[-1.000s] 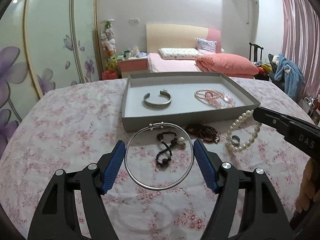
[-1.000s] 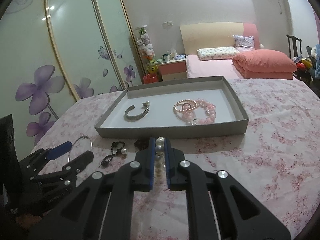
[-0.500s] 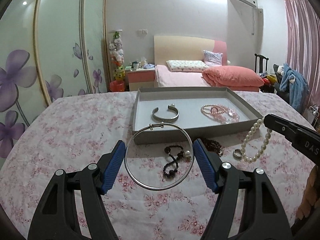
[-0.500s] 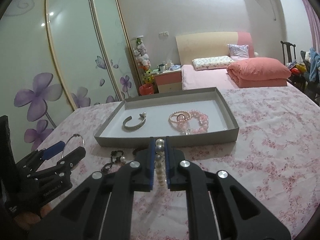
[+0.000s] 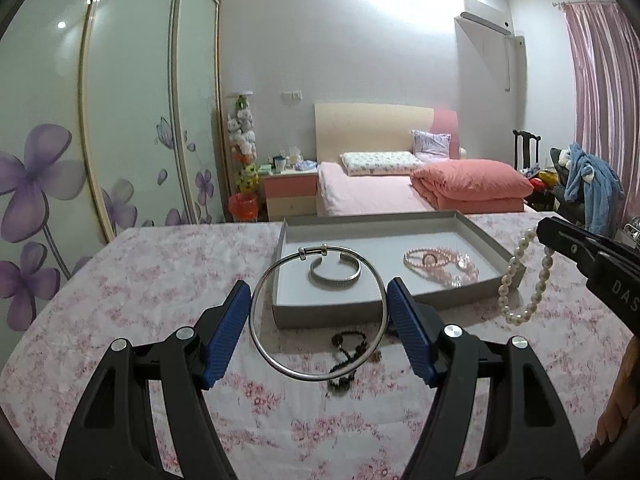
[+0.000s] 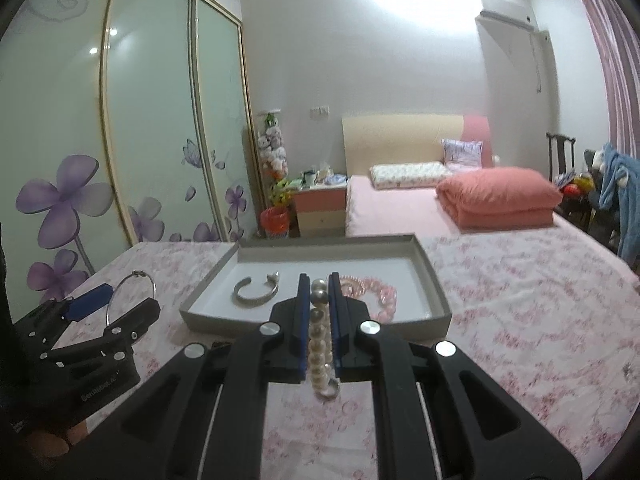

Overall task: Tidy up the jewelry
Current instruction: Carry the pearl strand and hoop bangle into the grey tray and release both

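Note:
My left gripper (image 5: pixel 318 308) is shut on a large silver hoop bangle (image 5: pixel 260 336) and holds it above the flowered tablecloth, in front of the grey tray (image 5: pixel 328 312). My right gripper (image 6: pixel 319 292) is shut on a white pearl bracelet (image 6: pixel 319 344), which hangs from it at the right of the left wrist view (image 5: pixel 520 280), lifted beside the tray's right front corner. In the tray lie a silver cuff (image 5: pixel 335 272) and a pink bead bracelet (image 5: pixel 440 264). A dark bead bracelet (image 5: pixel 346 354) lies on the cloth below the hoop.
The tray (image 6: pixel 436 280) sits mid-table on a pink flowered cloth (image 5: pixel 120 300). Behind the table stand a bed with a pink quilt (image 5: pixel 468 184), a nightstand (image 5: pixel 290 192) and a flowered wardrobe (image 5: pixel 100 120). The left gripper also shows at the left of the right wrist view (image 6: pixel 120 304).
Both grippers have risen and moved toward the tray with their loads. The pearl bracelet has come off the table and now hangs free. The hoop now overlaps the tray's front edge.

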`<state>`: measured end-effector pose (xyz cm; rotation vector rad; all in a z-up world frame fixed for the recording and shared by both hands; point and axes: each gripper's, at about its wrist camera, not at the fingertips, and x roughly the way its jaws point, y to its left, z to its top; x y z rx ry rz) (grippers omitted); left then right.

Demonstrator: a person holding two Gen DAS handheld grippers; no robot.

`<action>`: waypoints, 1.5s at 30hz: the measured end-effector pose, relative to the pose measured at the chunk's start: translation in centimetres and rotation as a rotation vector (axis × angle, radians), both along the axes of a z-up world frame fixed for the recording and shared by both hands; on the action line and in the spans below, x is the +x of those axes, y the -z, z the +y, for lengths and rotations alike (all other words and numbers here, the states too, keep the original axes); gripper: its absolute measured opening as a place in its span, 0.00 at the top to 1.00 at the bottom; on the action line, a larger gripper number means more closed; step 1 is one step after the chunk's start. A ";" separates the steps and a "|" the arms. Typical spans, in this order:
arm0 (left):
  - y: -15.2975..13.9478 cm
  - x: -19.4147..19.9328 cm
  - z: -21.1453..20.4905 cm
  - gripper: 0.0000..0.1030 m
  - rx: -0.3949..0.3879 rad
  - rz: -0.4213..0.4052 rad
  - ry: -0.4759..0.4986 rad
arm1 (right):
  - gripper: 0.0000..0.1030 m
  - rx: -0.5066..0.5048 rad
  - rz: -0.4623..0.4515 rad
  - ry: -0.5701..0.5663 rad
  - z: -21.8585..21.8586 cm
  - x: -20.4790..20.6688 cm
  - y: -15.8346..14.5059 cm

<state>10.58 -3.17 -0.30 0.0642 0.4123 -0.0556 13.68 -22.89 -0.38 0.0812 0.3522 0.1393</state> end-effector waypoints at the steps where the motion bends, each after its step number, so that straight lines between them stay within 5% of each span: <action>1: -0.2 0.0 0.0 0.32 0.000 -0.008 -0.001 | 0.90 -0.004 -0.010 0.004 0.1 0.0 -0.1; 20: -1.9 2.5 -1.2 0.32 0.023 -0.138 -0.053 | 0.90 -0.054 -0.167 0.086 0.6 1.8 -2.5; 45: 0.1 9.4 -2.5 0.32 0.006 -0.054 -0.030 | 0.90 0.002 -0.063 0.097 -0.9 10.8 0.3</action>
